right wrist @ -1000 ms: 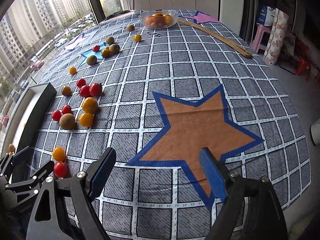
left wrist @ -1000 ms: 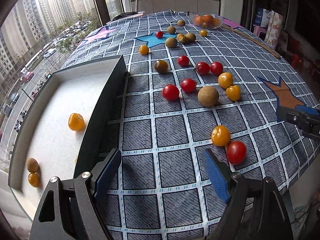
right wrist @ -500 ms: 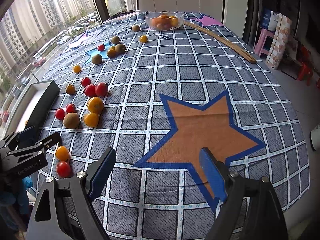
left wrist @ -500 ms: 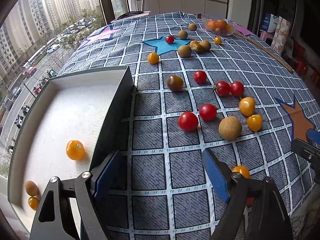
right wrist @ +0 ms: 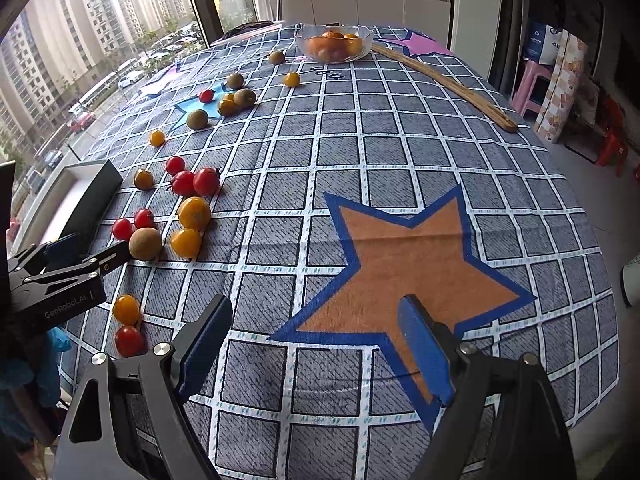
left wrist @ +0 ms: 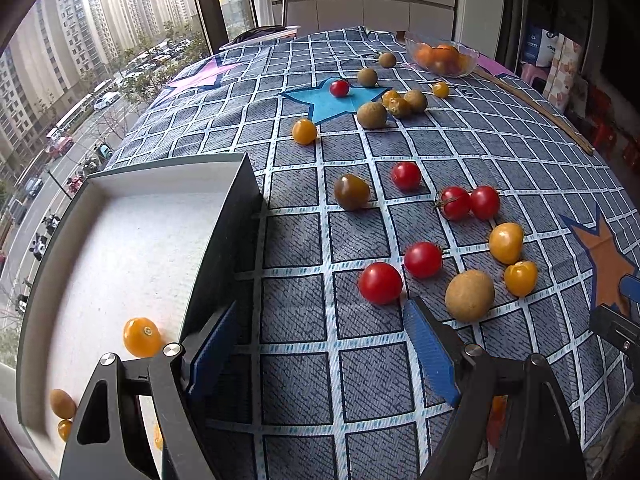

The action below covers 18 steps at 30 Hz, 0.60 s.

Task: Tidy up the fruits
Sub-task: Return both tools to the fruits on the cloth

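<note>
Red, yellow and brown small fruits lie scattered on the checked tablecloth. My left gripper [left wrist: 320,344] is open and empty, low over the cloth beside the box [left wrist: 224,240]; a red tomato [left wrist: 380,282] and a brown round fruit [left wrist: 469,295] lie just beyond its right finger. The white-lined box holds a yellow tomato [left wrist: 141,337] and two small fruits in its near corner [left wrist: 62,403]. My right gripper [right wrist: 316,344] is open and empty over the orange star [right wrist: 404,264]. The left gripper also shows in the right wrist view [right wrist: 64,276], with a yellow tomato [right wrist: 125,309] and a red tomato [right wrist: 129,340] near it.
A glass bowl of oranges [right wrist: 335,43] stands at the far end. A long wooden stick [right wrist: 448,85] lies along the far right. More fruits cluster around the blue star [left wrist: 332,101]. The table edge falls off to the right; a window is on the left.
My left gripper has moved forward along the box wall toward the fruit cluster; the yellow and red tomatoes near the front edge have slipped behind its right finger. My right gripper has barely moved.
</note>
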{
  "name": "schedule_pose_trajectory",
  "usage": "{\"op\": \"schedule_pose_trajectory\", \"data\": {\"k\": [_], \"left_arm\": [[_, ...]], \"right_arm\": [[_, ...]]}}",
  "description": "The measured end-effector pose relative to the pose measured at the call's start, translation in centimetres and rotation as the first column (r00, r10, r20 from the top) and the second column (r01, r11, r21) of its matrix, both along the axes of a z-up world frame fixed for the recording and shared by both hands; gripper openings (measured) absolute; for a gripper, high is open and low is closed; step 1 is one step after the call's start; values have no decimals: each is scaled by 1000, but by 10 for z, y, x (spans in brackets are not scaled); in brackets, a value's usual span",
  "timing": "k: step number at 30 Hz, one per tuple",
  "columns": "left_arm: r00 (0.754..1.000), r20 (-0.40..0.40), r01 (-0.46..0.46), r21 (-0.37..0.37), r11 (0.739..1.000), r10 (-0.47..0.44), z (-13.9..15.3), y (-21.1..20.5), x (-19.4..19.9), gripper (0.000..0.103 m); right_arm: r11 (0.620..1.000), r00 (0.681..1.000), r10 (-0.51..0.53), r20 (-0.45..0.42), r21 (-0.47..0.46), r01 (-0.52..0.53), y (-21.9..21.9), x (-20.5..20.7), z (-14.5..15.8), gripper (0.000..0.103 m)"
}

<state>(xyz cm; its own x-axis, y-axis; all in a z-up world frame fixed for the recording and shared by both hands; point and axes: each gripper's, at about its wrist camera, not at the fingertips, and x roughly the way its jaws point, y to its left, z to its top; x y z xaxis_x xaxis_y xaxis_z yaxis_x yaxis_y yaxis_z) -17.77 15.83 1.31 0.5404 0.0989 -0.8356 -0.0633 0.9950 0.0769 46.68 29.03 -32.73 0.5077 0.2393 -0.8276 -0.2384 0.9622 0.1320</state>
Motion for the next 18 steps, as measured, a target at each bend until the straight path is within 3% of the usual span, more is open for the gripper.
{"op": "schedule_pose_trajectory", "data": {"k": [18], "left_arm": [[999,1,53,8,999,-53,8,-15,-4,84]], "right_arm": [[995,995,96,3,15,-96,27,8,-1,87]]}}
